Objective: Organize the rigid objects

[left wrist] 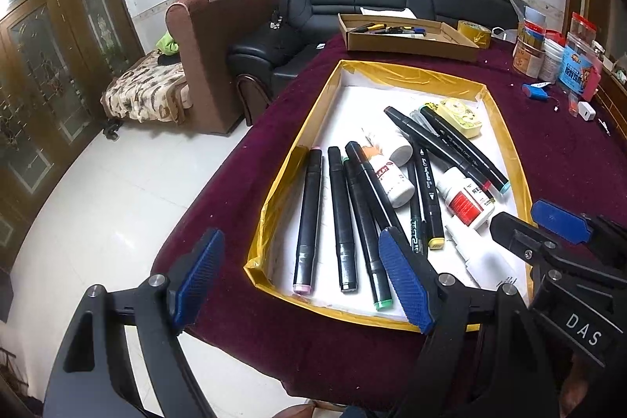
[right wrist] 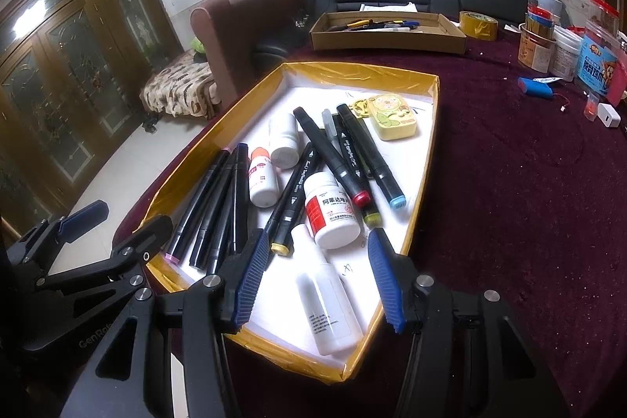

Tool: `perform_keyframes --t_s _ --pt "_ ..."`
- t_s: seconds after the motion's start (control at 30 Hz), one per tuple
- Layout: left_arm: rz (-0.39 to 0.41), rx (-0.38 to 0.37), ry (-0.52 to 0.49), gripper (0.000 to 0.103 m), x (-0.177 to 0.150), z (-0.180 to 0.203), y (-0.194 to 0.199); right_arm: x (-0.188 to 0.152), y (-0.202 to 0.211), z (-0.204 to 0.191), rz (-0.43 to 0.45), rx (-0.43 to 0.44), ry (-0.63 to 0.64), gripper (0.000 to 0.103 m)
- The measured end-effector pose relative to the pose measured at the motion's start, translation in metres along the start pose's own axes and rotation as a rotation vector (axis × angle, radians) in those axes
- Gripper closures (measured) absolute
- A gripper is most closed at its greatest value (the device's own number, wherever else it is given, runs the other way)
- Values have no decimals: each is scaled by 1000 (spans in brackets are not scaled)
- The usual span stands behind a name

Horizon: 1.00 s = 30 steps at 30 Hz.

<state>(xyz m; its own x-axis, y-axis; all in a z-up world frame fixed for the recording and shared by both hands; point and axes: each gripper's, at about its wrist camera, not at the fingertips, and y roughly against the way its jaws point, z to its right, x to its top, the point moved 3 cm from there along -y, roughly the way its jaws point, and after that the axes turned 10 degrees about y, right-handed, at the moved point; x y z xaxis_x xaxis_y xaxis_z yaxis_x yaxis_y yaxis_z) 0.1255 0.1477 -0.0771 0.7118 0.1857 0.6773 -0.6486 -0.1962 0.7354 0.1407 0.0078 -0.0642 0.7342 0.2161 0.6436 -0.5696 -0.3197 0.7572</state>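
A shallow white tray with a gold rim (left wrist: pixel 274 198) (right wrist: pixel 425 151) sits on the maroon table. It holds several black markers (left wrist: pixel 309 218) (right wrist: pixel 333 155), three white bottles, one with a red label (left wrist: pixel 466 200) (right wrist: pixel 331 210), and a yellow cartoon case (left wrist: pixel 460 116) (right wrist: pixel 394 120). A slim white bottle (right wrist: pixel 327 304) lies at the tray's near end. My left gripper (left wrist: pixel 301 285) is open and empty above the tray's near left corner. My right gripper (right wrist: pixel 313 281) is open and empty, its fingers on either side of the slim white bottle and above it.
A cardboard tray (left wrist: pixel 407 38) (right wrist: pixel 388 34) with pens and tools stands at the back. A tape roll (right wrist: pixel 478 24), jars and packets (right wrist: pixel 564 49), a blue cylinder (right wrist: pixel 535 87) and a white plug (right wrist: pixel 609 116) lie at right. The table edge drops to the tiled floor at left.
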Motion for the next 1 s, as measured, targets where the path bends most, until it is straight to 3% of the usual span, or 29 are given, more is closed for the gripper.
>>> perform_keyframes --t_s 1.0 --pt "-22 -10 -10 22 4 3 -9 3 0 0 15 -35 -8 55"
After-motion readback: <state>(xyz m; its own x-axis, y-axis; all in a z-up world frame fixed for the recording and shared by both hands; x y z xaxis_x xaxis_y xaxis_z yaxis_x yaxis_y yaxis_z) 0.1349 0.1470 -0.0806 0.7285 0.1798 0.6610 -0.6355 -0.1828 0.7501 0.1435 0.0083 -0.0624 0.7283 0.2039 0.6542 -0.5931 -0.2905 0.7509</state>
